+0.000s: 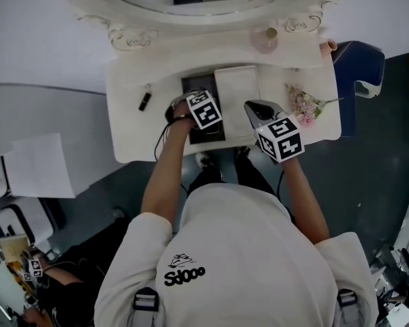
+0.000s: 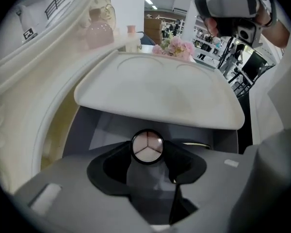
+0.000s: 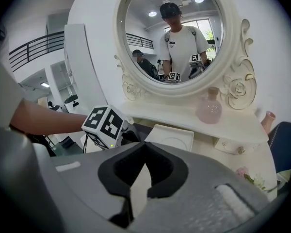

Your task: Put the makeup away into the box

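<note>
A small black tube (image 1: 144, 101) lies on the tabletop (image 1: 126, 145), left of the box (image 1: 194, 87). The left tool (image 1: 199, 114) grips a round compact (image 2: 147, 147) over the box's dark interior. It is probably light, rigid, smooth-rimmed and breakable. The raised lid (image 1: 237, 95) limits room rightward. The right tool (image 3: 144, 148) is closed and empty.

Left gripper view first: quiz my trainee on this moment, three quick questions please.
1. Which does the left gripper hold? A) a round compact B) a hairbrush C) nothing
2. True or false: the right gripper has its jaws together, with nothing between them.
3. Fill in: in the head view, the small black tube lies to the ____ of the open box.
Key: 1 A; 2 true; 3 left.
</note>
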Demonstrator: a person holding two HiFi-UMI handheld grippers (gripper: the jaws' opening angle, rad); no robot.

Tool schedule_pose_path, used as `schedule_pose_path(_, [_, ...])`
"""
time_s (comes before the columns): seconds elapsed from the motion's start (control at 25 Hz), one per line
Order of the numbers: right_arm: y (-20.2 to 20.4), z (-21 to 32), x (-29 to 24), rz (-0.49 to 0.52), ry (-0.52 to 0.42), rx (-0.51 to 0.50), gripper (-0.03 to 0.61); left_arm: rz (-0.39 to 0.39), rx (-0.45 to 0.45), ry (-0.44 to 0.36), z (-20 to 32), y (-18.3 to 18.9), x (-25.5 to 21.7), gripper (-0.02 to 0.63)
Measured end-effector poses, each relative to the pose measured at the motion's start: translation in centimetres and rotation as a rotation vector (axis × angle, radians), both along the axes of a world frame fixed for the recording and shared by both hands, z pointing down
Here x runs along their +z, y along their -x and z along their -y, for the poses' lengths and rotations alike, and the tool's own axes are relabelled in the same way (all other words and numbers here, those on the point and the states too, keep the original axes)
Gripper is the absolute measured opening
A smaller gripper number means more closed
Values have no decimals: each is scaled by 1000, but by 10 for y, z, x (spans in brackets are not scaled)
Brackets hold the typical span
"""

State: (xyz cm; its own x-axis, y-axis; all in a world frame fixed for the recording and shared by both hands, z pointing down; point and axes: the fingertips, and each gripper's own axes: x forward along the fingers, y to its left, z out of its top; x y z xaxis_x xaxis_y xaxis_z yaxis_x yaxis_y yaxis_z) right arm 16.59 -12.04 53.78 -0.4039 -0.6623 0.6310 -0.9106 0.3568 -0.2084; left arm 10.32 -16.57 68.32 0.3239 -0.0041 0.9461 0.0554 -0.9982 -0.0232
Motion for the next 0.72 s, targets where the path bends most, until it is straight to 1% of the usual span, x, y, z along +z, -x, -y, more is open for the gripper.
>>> schedule_pose_path(0.08, [-3, -1, 2, 6, 4, -1, 2, 27, 9, -7, 0, 0, 4, 232])
schedule_pose_path(0.16, [-2, -1, 3, 12, 5, -6, 2, 29, 3, -5, -1, -1, 3, 235])
schedule_pose_path(0.24, [1, 2, 1, 18, -2, -19, 2, 20, -16, 0, -1, 2, -1, 261])
schedule_pose_path(0.32, [7, 9, -3, 22, -15, -35, 2, -14, -60, -1, 1, 10, -13, 279])
schedule_pose_path(0.4, [15, 17, -7, 30, -27, -53, 2, -86, -149, -16, 9, 24, -33, 274])
schedule_pose_path(0.56, [46, 39, -12, 45, -47, -106, 2, -253, -399, -78, 42, 72, -68, 264])
schedule_pose_path(0.64, [65, 48, -12, 42, -53, -137, 2, -297, -512, -106, 58, 104, -75, 260])
schedule_pose_path(0.72, [90, 58, -14, 43, -62, -173, 2, -309, -612, -122, 70, 140, -75, 258])
